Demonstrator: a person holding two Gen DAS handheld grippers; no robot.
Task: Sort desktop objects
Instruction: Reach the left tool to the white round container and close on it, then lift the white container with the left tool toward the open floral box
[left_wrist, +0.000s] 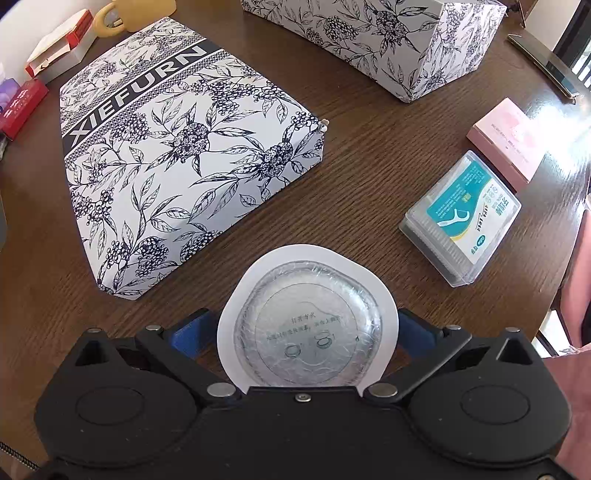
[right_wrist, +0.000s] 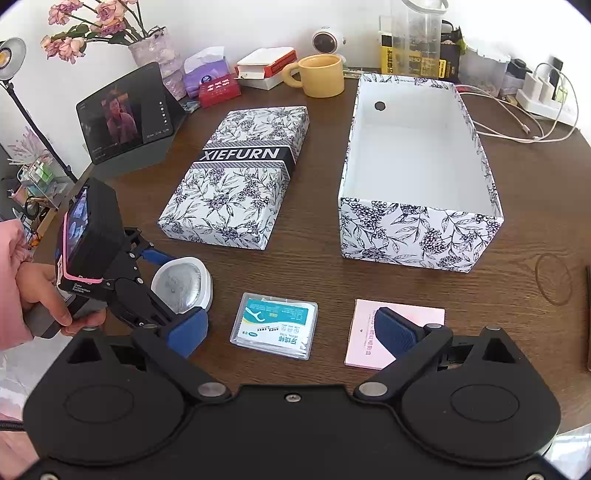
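Note:
My left gripper (left_wrist: 308, 325) is shut on a round white container with a silvery lid (left_wrist: 308, 328), its blue pads pressing both sides. The right wrist view shows that gripper (right_wrist: 177, 291) at the left, low over the table, with the round container (right_wrist: 183, 282) in it. My right gripper (right_wrist: 290, 332) stands open above a clear floss-pick box (right_wrist: 275, 325); its right finger overlaps a flat pink box (right_wrist: 406, 314). An open floral box (right_wrist: 417, 225) stands at the far right, white and bare inside. Its floral lid (right_wrist: 236, 177) lies to its left.
At the back stand a yellow mug (right_wrist: 321, 75), red and white cartons (right_wrist: 266, 62), a tissue pack (right_wrist: 203, 74), a tablet (right_wrist: 125, 114) and a vase of flowers (right_wrist: 155, 48). Cables and a power strip (right_wrist: 546, 103) lie at the back right. A hand (right_wrist: 44, 295) holds the left gripper.

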